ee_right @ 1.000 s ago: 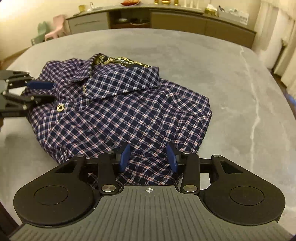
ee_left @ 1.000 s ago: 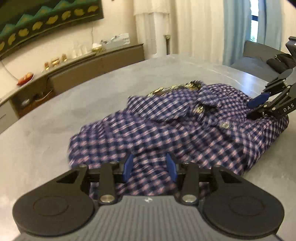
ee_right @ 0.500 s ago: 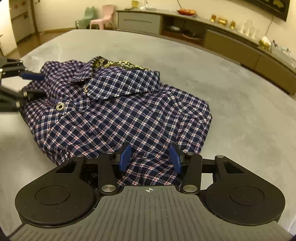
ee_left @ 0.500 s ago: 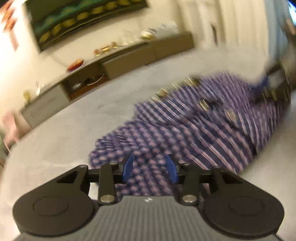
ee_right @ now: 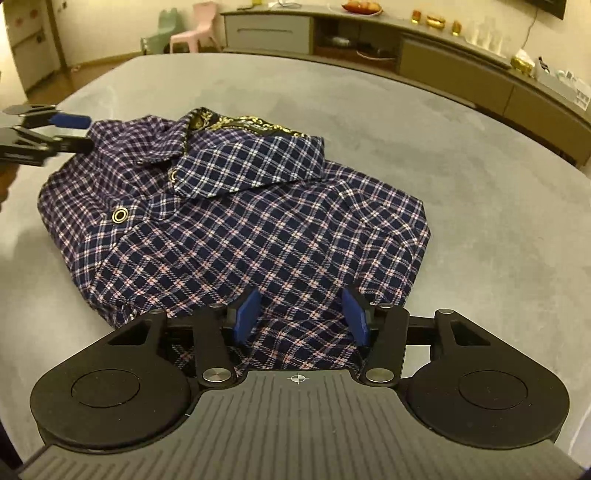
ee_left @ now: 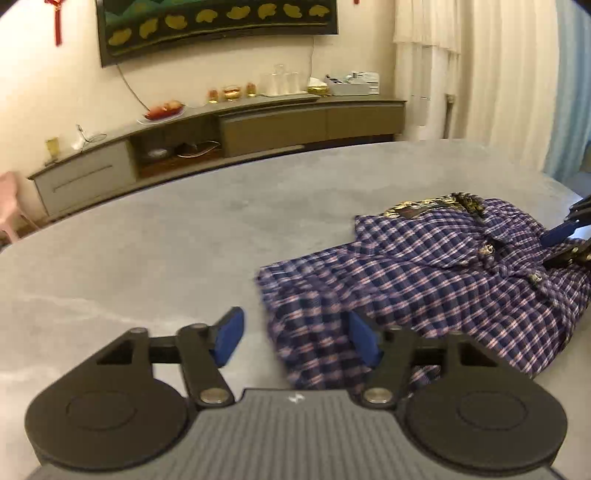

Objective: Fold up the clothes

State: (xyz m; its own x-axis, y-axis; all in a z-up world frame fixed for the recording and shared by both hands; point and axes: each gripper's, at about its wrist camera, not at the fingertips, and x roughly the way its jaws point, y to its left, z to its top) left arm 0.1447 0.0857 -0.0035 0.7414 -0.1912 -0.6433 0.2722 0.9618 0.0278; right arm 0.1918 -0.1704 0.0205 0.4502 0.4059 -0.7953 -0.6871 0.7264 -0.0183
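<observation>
A folded navy plaid shirt point(ee_right: 236, 221) with a gold-patterned collar lies on the grey table point(ee_right: 480, 166). My right gripper point(ee_right: 301, 314) is open at the shirt's near edge, and fabric lies loose between its blue pads. In the left wrist view the shirt point(ee_left: 424, 269) sits right of centre. My left gripper point(ee_left: 295, 336) is open at its near-left corner, with the cloth edge by the right pad and bare table under the left one. Each gripper shows in the other's view: the left gripper point(ee_right: 70, 131) by the shirt's far-left side, the right gripper point(ee_left: 561, 240) at the frame's right edge.
The grey table point(ee_left: 166, 240) stretches wide around the shirt. A long low sideboard point(ee_left: 258, 125) with dishes and glasses runs along the wall. Pink and green small chairs point(ee_right: 192, 26) stand on the floor beyond the table. Curtains point(ee_left: 480, 74) hang at the right.
My left gripper has opened wider and swung left, so the shirt now sits to its right instead of between its fingers. My right gripper has opened slightly and stayed at the shirt's near edge.
</observation>
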